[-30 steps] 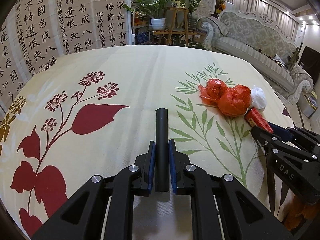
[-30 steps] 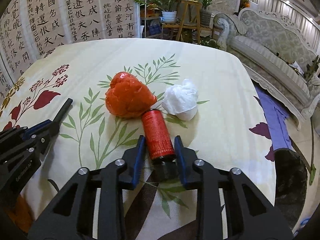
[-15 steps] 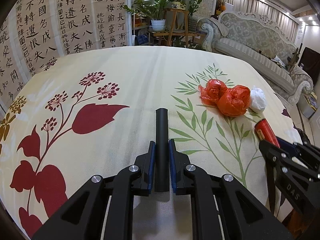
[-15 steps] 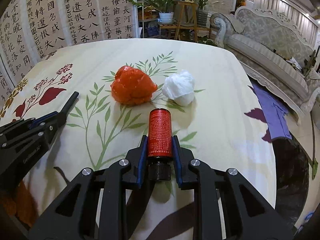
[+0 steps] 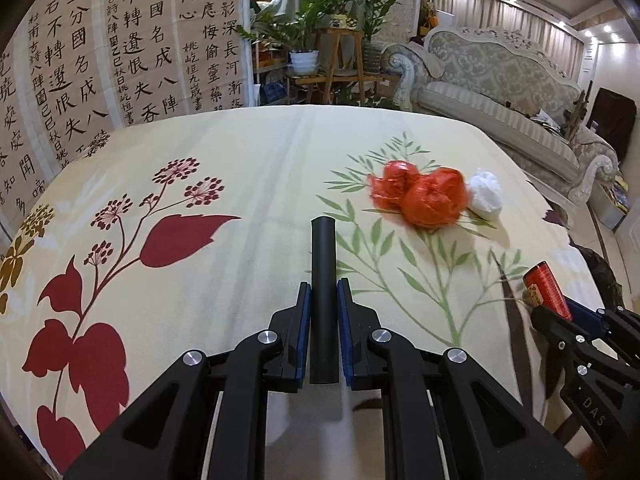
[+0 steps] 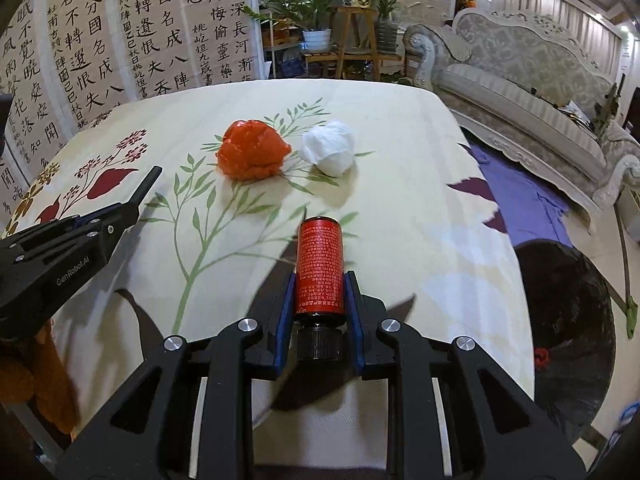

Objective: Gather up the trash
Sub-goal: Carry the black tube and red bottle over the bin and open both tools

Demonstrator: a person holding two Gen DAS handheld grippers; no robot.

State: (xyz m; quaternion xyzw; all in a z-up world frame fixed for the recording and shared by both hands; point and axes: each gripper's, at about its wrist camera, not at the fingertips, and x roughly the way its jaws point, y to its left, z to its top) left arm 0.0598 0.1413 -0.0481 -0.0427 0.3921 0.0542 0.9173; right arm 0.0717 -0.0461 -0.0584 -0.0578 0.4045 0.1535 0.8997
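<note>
Nearest you, your right tool [image 6: 319,284] was clamped on a red bottle [image 6: 320,268], its blue pads pressing the lower body just above the black cap [image 6: 319,344], which sat back toward your hand. The bottle's long axis ran straight out along the fingers, base pointing away, and it hung above the near right part of the table [image 6: 400,128] rather than resting on it. Fine pale print covered the red label, too small to read. Your left tool [image 5: 324,312] was closed tight on a black tube [image 5: 323,280], also lying lengthwise between the pads and sticking out past the tips. In the right view its side read "GenRobot.AI"; in the left view the right tool's arm showed "DAS". I judged that the coming move turned on the black bag [image 6: 560,320] on the floor, low and to the right of the bottle, just beyond the table's edge; the right hand was far the nearer to it, and the bottle would have to swing right and down. Farther off on the table, ahead and a little left of the bottle, lay the orange wad [image 6: 252,152] with the white wad [image 6: 330,148] just beside it on the right, both untouched. Behind stood a screen [image 6: 120,40] of large calligraphy, with characters such as 名, 成 and 八.
</note>
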